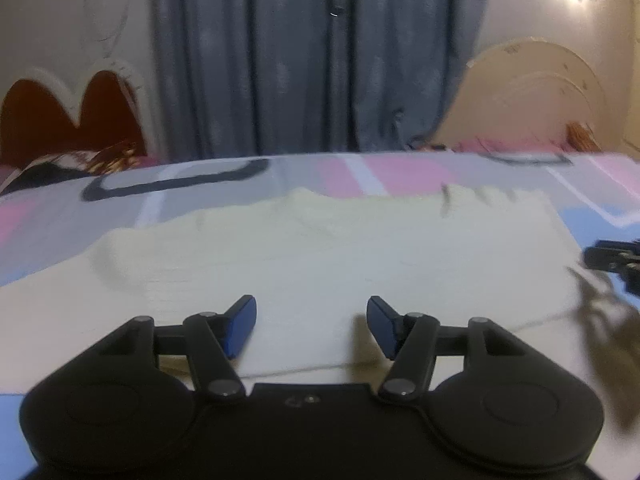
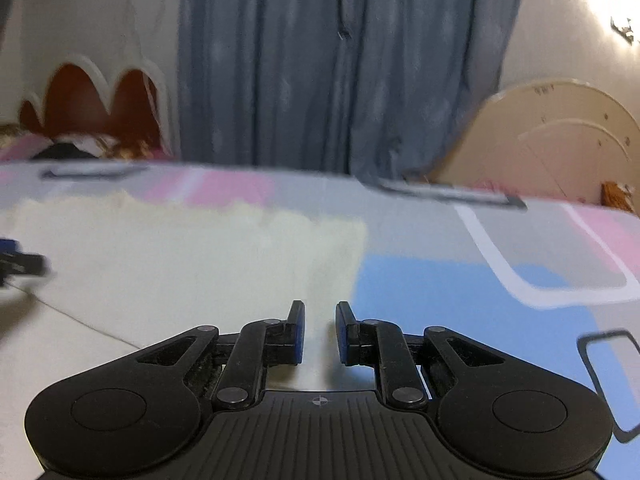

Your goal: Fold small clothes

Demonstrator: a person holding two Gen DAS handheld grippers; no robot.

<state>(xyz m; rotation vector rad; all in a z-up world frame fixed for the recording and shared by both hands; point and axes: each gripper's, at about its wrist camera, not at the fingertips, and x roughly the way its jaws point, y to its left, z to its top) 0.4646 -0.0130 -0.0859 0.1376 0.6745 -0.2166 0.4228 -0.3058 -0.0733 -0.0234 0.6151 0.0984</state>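
While the cream knit garment [image 1: 320,256] lies flat on the patterned bedsheet [image 2: 460,300], left tool [image 1: 311,326] gapes above it, empty; right tool [image 2: 320,330], narrowly parted, grips nothing at its right edge.

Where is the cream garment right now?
The cream garment lies flat on the patterned bedsheet, filling the middle of the left wrist view; in the right wrist view it is at left.

garment [image 1: 320,256] on bedsheet [image 1: 400,172], curtain [image 1: 280,60] behind

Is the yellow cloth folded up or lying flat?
Mostly spread flat. The pale yellow cloth lies wide across the patterned bedsheet, with one raised wrinkle; no fold visible.
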